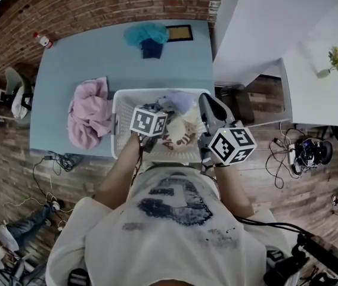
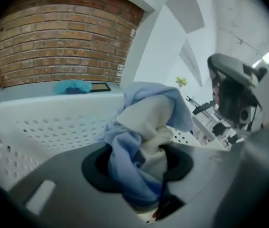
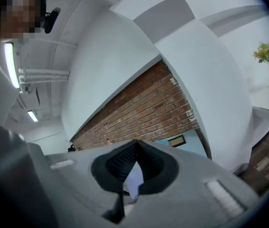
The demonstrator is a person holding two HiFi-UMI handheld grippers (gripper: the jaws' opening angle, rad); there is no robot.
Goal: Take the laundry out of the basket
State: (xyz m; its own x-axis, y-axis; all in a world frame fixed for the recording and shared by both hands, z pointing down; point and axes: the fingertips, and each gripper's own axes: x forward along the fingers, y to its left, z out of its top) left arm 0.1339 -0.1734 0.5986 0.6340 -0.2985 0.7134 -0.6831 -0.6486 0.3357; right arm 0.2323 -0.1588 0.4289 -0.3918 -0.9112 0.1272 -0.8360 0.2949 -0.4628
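Observation:
A white perforated laundry basket (image 1: 120,109) stands at the near edge of the blue table (image 1: 73,64). My left gripper (image 1: 157,109) hangs over it, shut on a bunched light-blue and cream cloth (image 2: 148,113), which is squeezed between the pads (image 2: 98,167). The same cloth shows as a lilac-blue lump (image 1: 179,102) above the basket. A cream garment with red print (image 1: 180,137) lies inside. My right gripper (image 1: 207,103) is held over the basket's right side, pointing about level. In its own view the right gripper (image 3: 134,163) has its tips together, with a pale sliver low in the gap.
A pink garment (image 1: 90,118) lies on the table left of the basket. At the far edge are a teal cloth (image 1: 146,33) and a framed picture (image 1: 179,33). A bottle (image 1: 42,39) stands at the far left corner. Cables trail over the wooden floor.

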